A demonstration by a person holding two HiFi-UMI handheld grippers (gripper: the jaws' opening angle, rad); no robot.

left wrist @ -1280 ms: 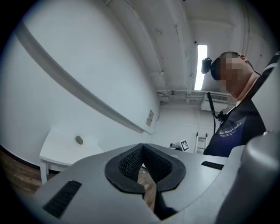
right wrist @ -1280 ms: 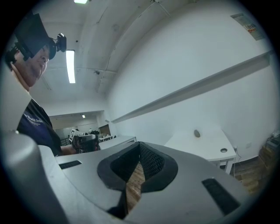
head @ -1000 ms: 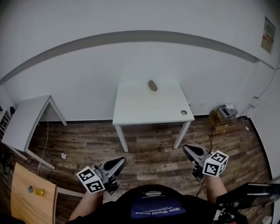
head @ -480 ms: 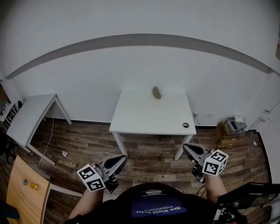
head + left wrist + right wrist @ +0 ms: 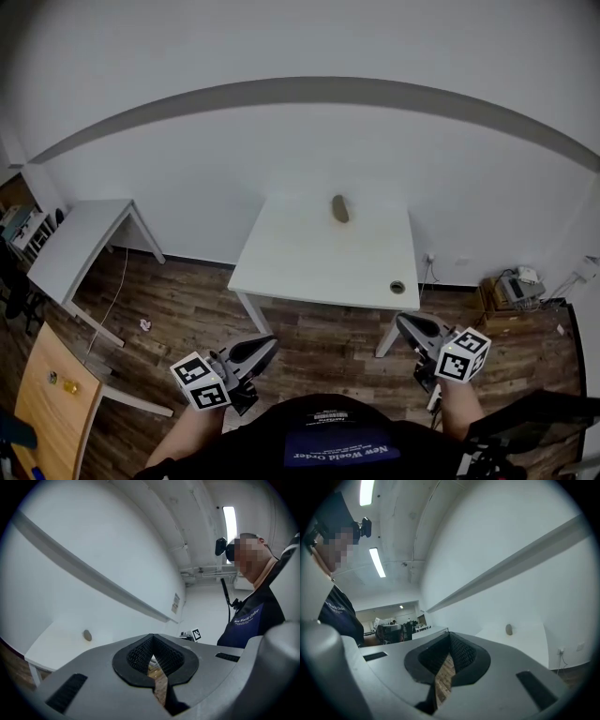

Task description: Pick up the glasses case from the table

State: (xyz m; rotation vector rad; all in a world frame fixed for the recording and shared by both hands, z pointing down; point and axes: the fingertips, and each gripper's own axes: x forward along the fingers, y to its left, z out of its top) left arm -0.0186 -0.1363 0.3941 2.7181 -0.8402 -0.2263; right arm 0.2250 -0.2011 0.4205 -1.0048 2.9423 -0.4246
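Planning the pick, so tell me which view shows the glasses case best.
The head view: the glasses case lies whole, seen from above, near the far edge of the white table. Both gripper views show it only as a small, distant oval.

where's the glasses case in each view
Head view: glasses case upper centre, near the far edge of the white table.
Left gripper view: glasses case small, left of centre, above the jaws.
Right gripper view: glasses case small, right of centre.
Shared landmark: the white table under it, with the grey wall band behind.
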